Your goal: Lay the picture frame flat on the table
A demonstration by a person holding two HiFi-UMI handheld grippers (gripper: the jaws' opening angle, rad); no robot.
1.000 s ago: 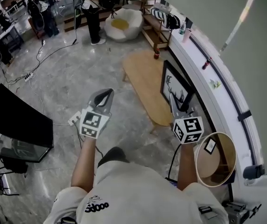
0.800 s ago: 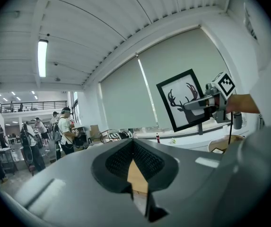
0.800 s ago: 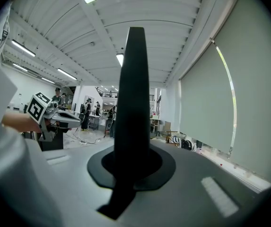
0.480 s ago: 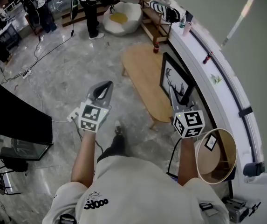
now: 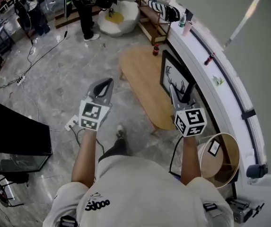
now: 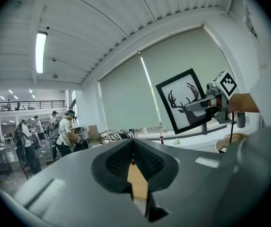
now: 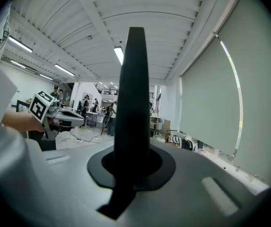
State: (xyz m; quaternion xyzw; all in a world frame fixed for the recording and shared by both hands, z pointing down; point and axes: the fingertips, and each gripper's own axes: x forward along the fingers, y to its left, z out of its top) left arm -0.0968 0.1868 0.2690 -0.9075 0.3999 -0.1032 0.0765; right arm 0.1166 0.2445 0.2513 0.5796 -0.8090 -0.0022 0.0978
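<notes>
At the right side of the head view, we see the right gripper (image 5: 174, 95) with its fingers pinching the picture frame (image 5: 177, 81) near the lower corner. The frame is black, with a dark deer figure on white, and it stands upright, not flat. It is at the far edge of the wooden tabletop (image 5: 142, 79), just beside the white window ledge (image 5: 206, 72). We cannot tell if its lower edge rests on the tabletop or hangs a little above it. In the right gripper view the frame shows edge-on as a dark vertical bar that rises from between the two fingers, so the grip is tight on it.

The left gripper (image 5: 106, 85) is well apart from the frame, over the grey marble floor (image 5: 55, 79) to the left of the tabletop. In the left gripper view its fingers (image 6: 116, 162) are pressed together at the tips and hold nothing (only the wood of the tabletop shows through the gap under the tips).

On the far end of the tabletop a small bottle with a red cap (image 5: 155, 50) stands upright. A round wooden side table (image 5: 219, 161) is near the person's right arm.
</notes>
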